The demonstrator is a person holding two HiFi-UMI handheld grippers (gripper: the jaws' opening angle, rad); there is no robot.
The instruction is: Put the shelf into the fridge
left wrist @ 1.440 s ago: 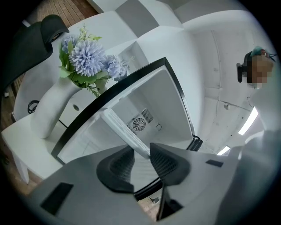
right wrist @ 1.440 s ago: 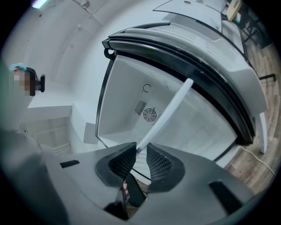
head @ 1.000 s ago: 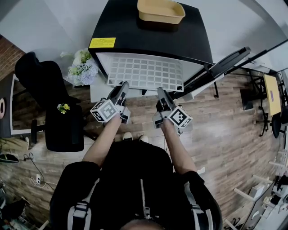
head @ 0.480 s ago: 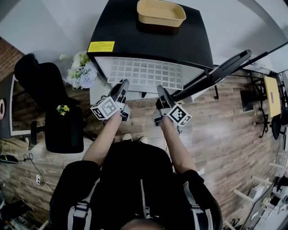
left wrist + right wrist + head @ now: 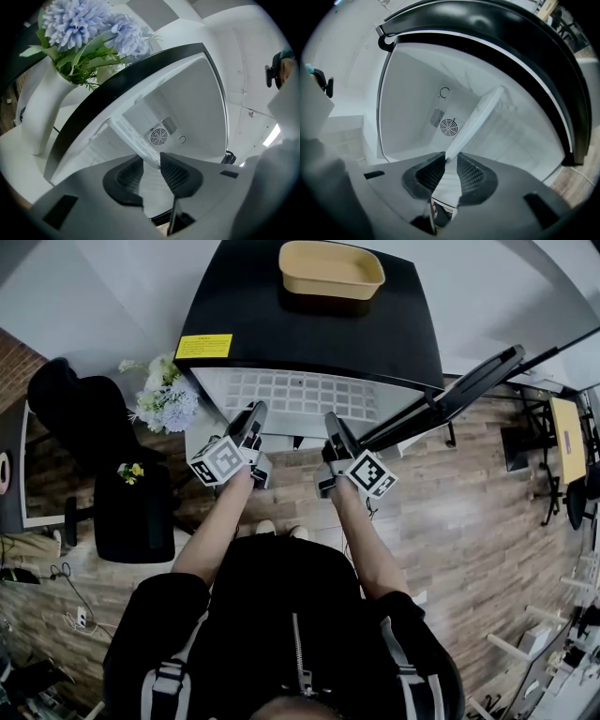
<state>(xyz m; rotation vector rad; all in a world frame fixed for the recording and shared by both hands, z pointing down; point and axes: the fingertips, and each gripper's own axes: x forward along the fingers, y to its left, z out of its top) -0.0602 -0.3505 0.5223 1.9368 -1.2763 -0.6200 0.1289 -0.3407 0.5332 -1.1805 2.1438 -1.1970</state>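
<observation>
A white grid shelf (image 5: 300, 395) lies flat and mostly inside the open black fridge (image 5: 309, 324); only its near strip shows in the head view. My left gripper (image 5: 254, 415) is shut on the shelf's near edge at the left, and my right gripper (image 5: 332, 422) is shut on it at the right. In the left gripper view the shelf (image 5: 133, 138) runs edge-on between the pads of the left gripper (image 5: 151, 165) toward the fan grille (image 5: 159, 137) on the back wall. In the right gripper view the shelf (image 5: 478, 117) likewise passes between the pads of the right gripper (image 5: 450, 165).
A yellow tray (image 5: 331, 268) sits on the fridge top. The fridge door (image 5: 459, 385) stands open to the right. A white vase of blue flowers (image 5: 159, 399) is just left of the fridge, and a black chair (image 5: 103, 474) stands further left on the wooden floor.
Both grippers have moved forward toward the fridge, and the shelf has slid deeper inside, so less of its grid shows.
</observation>
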